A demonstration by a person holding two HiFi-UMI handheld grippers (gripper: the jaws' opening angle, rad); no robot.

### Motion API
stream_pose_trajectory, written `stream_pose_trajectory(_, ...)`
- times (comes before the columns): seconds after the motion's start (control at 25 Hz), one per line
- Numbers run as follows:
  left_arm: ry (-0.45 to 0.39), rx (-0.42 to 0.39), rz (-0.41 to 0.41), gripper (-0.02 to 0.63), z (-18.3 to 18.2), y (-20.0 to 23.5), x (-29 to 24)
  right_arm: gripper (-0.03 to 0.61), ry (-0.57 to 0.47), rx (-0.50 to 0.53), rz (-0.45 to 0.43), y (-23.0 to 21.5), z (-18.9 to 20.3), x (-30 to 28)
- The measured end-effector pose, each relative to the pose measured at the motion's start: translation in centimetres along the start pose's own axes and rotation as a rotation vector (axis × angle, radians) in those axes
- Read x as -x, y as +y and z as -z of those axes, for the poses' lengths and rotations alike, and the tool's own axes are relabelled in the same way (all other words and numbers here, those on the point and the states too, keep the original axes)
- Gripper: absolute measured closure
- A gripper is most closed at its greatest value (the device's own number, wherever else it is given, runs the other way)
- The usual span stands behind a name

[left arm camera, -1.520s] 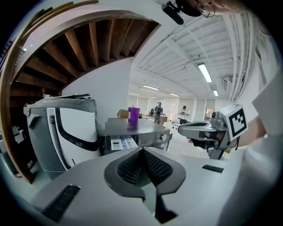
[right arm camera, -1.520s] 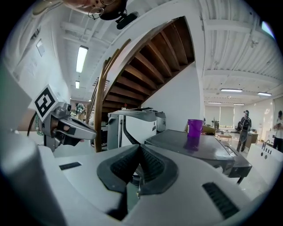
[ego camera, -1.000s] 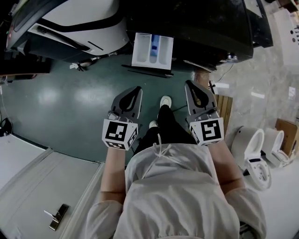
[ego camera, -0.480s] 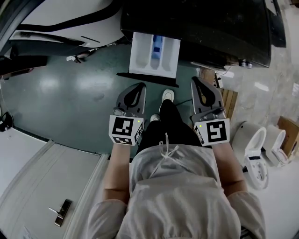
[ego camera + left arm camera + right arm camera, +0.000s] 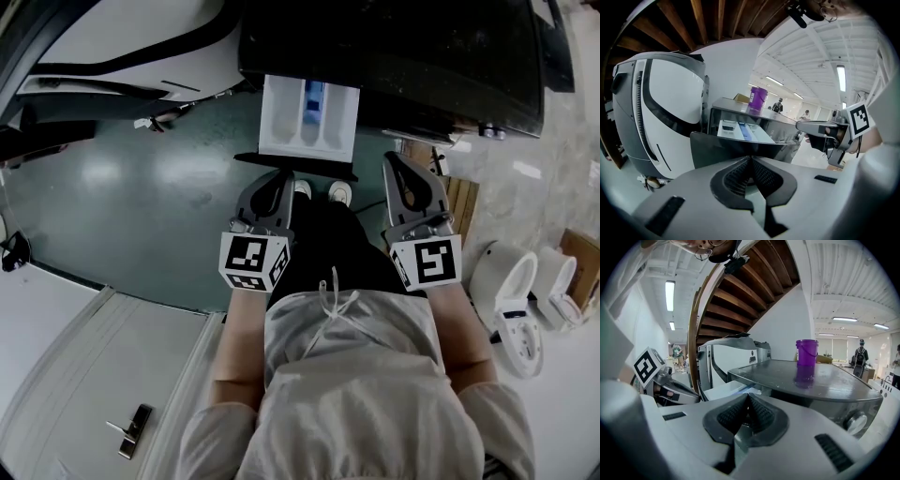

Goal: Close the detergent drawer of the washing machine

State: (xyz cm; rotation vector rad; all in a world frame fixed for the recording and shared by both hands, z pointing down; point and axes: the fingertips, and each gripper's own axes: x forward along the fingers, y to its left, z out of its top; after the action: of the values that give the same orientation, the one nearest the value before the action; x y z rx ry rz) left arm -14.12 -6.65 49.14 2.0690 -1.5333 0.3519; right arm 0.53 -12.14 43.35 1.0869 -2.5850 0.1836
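Holding left tongs (image 5: 284,178) and right tongs (image 5: 391,161) closed, empty, near the open detergent drawer (image 5: 281,117). I am planning a square push.

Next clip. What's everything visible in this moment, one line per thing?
washing machine: one, dark, top centre
detergent drawer: one, white with blue insert, pulled out of the washing machine
bucket: one, purple, on the washing machine's top
second machine: one, white and grey, left
toilets: two, white, floor at right
shoes: two, white, below the drawer
left gripper: grey, jaws together, empty
right gripper: grey, jaws together, empty
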Motion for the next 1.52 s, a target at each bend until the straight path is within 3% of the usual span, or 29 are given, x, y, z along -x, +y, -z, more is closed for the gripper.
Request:
stream_pose_trajectory(0.72,0.048,-0.064,0.127,0.597,-4.2,1.5,-5.5,0.574,0.011,-0.056,0.144,-1.9,-2.3,-2.4)
stream_pose_trajectory(1.04,0.061,-0.073,0.134,0.595,-6.3,3.0,-9.4,0.572,0.027,-0.08,0.183,-3.9,-2.8,-5.1)
stream_pose_trajectory(1.52,0.054,-0.061,0.129,0.597,-7.1,3.5,-10.7,0.572,0.015,-0.081,0.185,-4.8,-3.8,-5.6)
